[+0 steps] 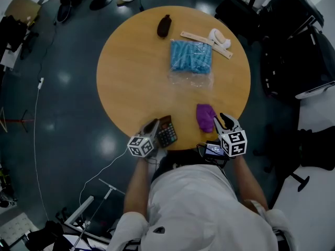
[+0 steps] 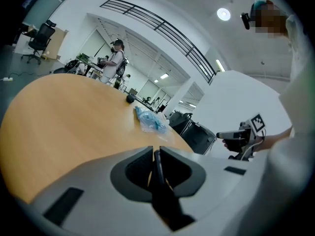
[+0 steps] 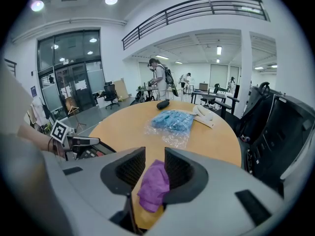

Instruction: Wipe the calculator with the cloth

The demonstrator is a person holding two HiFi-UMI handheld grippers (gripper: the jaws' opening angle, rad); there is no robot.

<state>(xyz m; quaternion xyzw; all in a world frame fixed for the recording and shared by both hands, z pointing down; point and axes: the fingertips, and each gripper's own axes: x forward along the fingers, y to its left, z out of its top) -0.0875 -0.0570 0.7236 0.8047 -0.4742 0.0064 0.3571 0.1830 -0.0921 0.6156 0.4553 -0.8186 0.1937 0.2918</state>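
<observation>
Two grips are needed and we have one: our left gripper (image 1: 153,125) pinches the calculator (image 1: 167,131) at the counter's (image 1: 136,72) near rim, while the right gripper's (image 3: 154,154) fingers (image 3: 129,170) stand spread around the purple cloth (image 3: 153,187), which we judge must be clamped next, then carried across.

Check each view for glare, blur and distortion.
Head view: sharp, bright glare spots on the dark floor. Left gripper view: strong fisheye bend; calculator a dark close-up blur. Right gripper view: fisheye, black corners; cloth fairly sharp, ceiling lamps flare.
</observation>
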